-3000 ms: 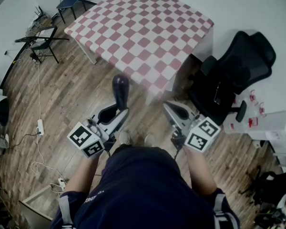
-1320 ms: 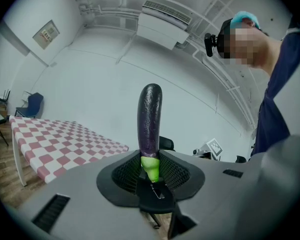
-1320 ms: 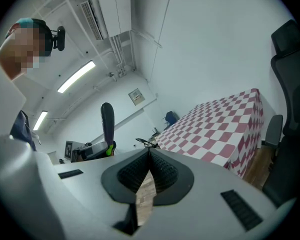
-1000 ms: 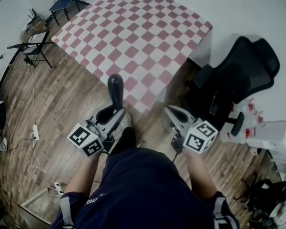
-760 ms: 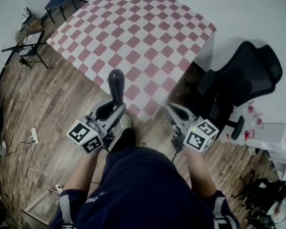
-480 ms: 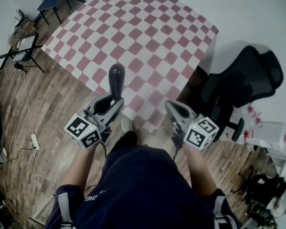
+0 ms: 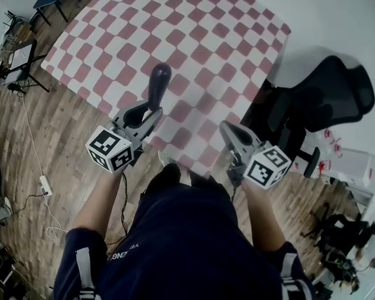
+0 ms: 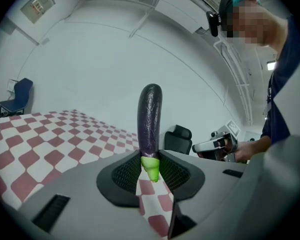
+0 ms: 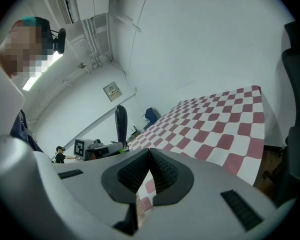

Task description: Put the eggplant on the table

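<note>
1. Gripping a dark purple eggplant (image 8: 150, 119) by its green stem end in the left gripper (image 7: 149, 111), upright, in the air over the near edge of the red-and-white checkered table (image 7: 194, 30).
2. Holding the right gripper (image 9: 149, 156) pinched closed on nothing, near the table's corner.
3. Standing beside a black office chair (image 7: 319, 99).

Both arms out in front of me, elbows bent, left forearm (image 7: 103, 195) and right forearm (image 7: 260, 214) roughly side by side. My left tool (image 7: 151, 110) points forward and slightly down, with its marker cube (image 7: 109, 149) at the end nearest my body. Its jaws are clamped on the green stem end of the eggplant (image 7: 157, 83), which stands up out of the pads. My right tool (image 7: 227, 127) is held alongside, well apart from the left, also angled a little down. Its jaws meet at the tips with nothing between them.
</note>
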A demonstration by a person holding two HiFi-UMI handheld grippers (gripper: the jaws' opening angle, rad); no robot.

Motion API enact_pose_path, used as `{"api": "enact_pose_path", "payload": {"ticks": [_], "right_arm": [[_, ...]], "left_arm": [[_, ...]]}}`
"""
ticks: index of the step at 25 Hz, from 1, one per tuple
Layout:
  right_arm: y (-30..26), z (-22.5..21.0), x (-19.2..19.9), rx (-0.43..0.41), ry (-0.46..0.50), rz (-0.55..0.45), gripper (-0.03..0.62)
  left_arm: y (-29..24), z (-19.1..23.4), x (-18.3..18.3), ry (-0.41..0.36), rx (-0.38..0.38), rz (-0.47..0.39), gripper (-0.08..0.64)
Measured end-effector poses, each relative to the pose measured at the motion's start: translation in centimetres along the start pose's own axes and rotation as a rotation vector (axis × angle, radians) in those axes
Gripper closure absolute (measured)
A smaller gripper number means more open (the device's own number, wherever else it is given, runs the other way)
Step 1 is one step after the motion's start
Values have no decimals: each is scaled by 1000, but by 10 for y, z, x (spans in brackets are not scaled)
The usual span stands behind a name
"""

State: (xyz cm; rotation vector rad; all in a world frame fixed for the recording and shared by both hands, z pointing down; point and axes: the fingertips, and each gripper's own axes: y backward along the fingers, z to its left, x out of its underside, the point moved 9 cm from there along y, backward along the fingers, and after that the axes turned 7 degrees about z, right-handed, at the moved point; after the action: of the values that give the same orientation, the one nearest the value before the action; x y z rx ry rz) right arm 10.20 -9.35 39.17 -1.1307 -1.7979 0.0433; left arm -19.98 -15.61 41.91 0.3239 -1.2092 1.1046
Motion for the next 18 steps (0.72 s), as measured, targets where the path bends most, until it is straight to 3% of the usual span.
{"api": "enact_pose_path", "payload": {"ticks": [10, 18], "right_arm": [[-7, -39, 2, -19, -58, 40, 575], [7, -90, 13, -30, -133, 78, 575]], "left_arm": [[-88, 23, 34, -46, 5, 216, 433], [-175, 29, 55, -179, -17, 421, 433]]}}
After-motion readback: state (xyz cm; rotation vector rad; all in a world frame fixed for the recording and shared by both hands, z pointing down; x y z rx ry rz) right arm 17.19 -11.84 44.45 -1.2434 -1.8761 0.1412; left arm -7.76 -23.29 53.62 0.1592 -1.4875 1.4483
